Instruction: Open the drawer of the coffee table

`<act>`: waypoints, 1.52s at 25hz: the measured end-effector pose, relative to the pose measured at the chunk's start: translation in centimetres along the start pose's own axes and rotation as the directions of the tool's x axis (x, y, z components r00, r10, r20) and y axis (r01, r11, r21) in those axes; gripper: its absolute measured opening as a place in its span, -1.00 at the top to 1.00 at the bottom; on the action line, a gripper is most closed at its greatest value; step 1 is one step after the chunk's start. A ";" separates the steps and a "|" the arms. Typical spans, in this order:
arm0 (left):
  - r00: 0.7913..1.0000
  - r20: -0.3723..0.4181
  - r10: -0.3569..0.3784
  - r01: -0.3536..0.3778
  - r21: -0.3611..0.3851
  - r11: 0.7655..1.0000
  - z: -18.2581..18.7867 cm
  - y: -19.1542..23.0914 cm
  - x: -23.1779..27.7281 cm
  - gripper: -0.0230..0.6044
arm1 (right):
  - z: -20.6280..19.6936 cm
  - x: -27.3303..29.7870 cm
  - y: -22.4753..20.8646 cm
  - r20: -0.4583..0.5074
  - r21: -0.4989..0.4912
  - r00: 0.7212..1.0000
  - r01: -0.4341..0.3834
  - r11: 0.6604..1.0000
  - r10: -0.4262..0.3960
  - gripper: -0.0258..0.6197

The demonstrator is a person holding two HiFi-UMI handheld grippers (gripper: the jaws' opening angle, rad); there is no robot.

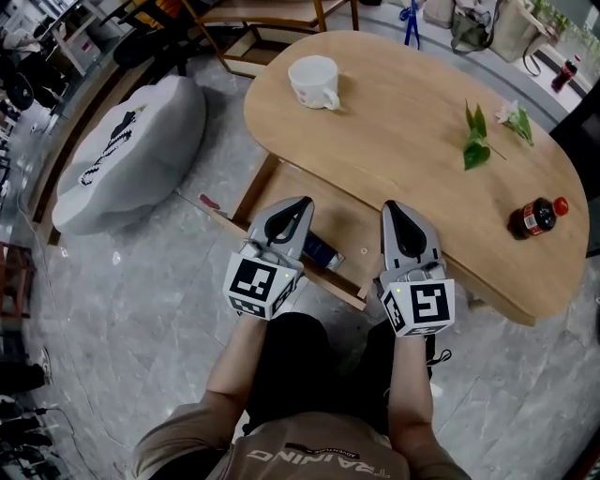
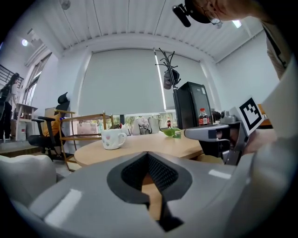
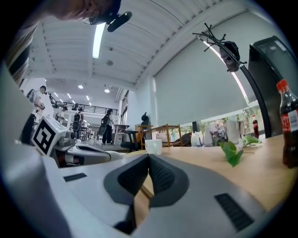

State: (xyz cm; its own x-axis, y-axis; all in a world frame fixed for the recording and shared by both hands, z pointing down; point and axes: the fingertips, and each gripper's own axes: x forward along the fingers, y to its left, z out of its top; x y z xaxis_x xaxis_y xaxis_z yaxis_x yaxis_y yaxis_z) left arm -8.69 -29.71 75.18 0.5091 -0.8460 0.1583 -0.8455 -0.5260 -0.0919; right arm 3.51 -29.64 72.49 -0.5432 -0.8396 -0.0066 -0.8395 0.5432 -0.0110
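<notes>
The oval wooden coffee table [image 1: 403,103] has its drawer [image 1: 352,225] pulled out toward me from under the near edge. A dark-blue object [image 1: 322,250] lies inside it, by the front board [image 1: 281,265]. My left gripper [image 1: 305,201] hovers over the drawer's left part, jaws shut with nothing between them [image 2: 148,154]. My right gripper [image 1: 390,204] is over the drawer's right part, near the tabletop edge. Its pads meet at the tips [image 3: 149,155] and it holds nothing. Both point level toward the table.
On the tabletop are a white mug [image 1: 314,82], a leafy flower sprig [image 1: 478,141] and a small cola bottle [image 1: 536,216] lying at the right. A white cushion [image 1: 131,150] sits on the floor to the left. A wooden chair [image 1: 272,19] stands beyond the table.
</notes>
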 end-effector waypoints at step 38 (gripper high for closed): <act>0.990 -0.130 0.062 -0.076 -0.105 0.992 48.3 3.3 -20.2 0.91 | 54.9 -6.1 10.0 -0.093 -0.014 0.993 -0.078 0.997 0.077 0.91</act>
State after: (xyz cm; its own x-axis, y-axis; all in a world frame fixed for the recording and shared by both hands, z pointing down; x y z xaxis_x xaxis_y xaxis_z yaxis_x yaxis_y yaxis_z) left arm -14.00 -18.59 24.15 0.4307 -0.8582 0.2792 -0.8937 -0.4486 -0.0001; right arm -0.83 -19.15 17.52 -0.6049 -0.7917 0.0858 -0.7944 0.6073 0.0037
